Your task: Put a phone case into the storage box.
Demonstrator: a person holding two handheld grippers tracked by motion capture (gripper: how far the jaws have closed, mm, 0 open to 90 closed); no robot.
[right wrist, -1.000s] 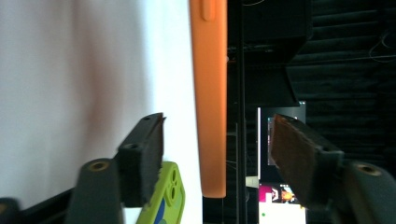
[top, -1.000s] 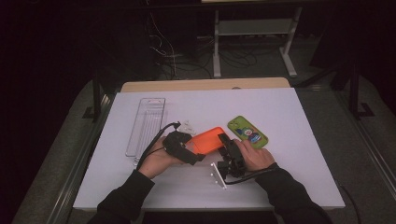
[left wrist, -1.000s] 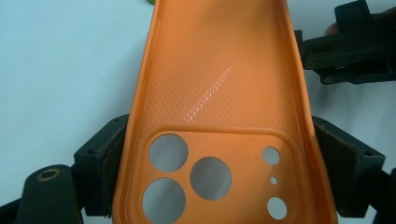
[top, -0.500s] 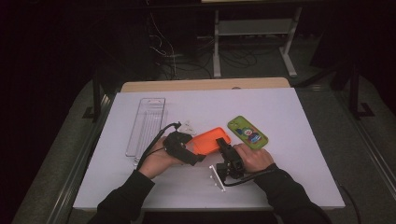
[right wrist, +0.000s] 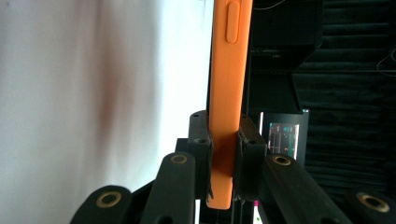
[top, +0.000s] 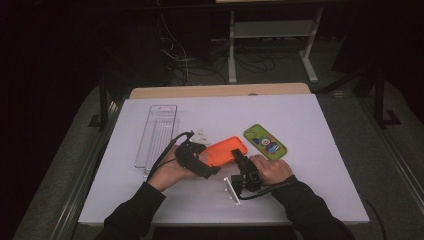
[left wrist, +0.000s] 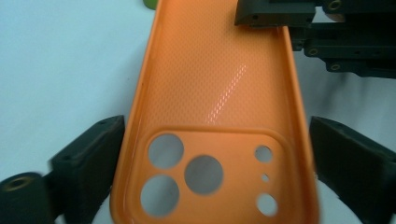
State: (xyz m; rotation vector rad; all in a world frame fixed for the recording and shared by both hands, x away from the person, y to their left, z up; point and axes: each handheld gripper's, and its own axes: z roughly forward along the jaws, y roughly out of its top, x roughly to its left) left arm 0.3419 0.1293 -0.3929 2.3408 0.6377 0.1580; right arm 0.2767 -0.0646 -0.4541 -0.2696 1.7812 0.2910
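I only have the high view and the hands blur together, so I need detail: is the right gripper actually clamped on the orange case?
Observer: Yes. In the right gripper view the right gripper is shut on the orange case, pinching its side edge.
Operator: And the left one?
Observer: The left gripper straddles the case's camera-hole end, jaws open, a sliver of gap each side.
Operator: Which face of the case is up?
Observer: The hollow, textured inside faces the left gripper's camera.

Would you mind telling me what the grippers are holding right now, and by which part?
The right gripper is clamped on the orange phone case, pinching its side edge. The left gripper straddles its camera-hole end, jaws apart, not gripping.
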